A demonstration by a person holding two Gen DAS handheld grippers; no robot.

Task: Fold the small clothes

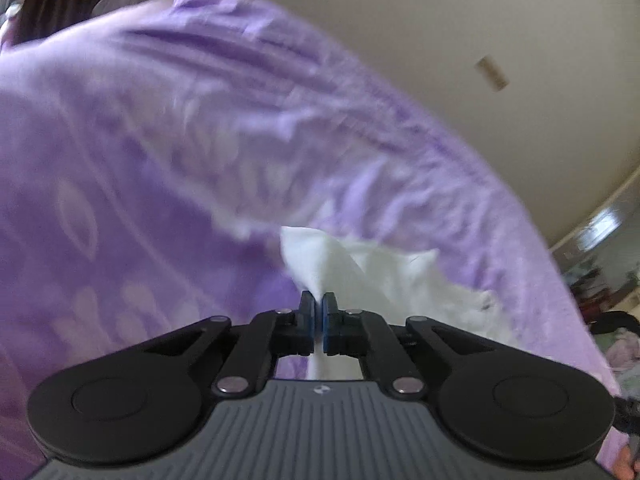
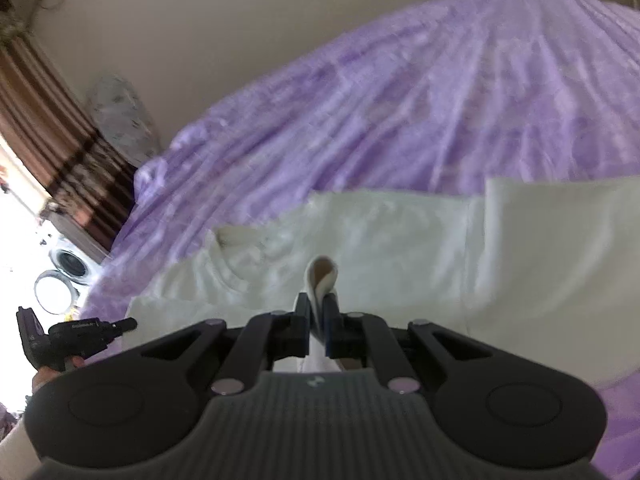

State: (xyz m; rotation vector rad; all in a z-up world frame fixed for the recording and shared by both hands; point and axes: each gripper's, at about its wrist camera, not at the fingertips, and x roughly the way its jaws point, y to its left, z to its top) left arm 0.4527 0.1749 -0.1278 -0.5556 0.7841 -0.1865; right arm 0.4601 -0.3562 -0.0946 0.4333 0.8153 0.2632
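While pinched — white garment (image 2: pixel 400 236) | creased, spread on purple bedspread (image 2: pixel 400 100)

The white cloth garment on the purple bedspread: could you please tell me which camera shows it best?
The right wrist view: the white cloth garment lies spread across the purple bedspread. The left wrist view shows only a bunched corner.

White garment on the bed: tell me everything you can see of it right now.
The white soft cotton-looking garment lies spread across the purple patterned bedspread, creased, with a neckline toward the left of the right wrist view and one panel already folded over at the right. The right gripper is shut on a pinched loop of its near edge. The left gripper is shut on another bunched part, which rises in a peak above its fingers. Motion blur hides finer detail.
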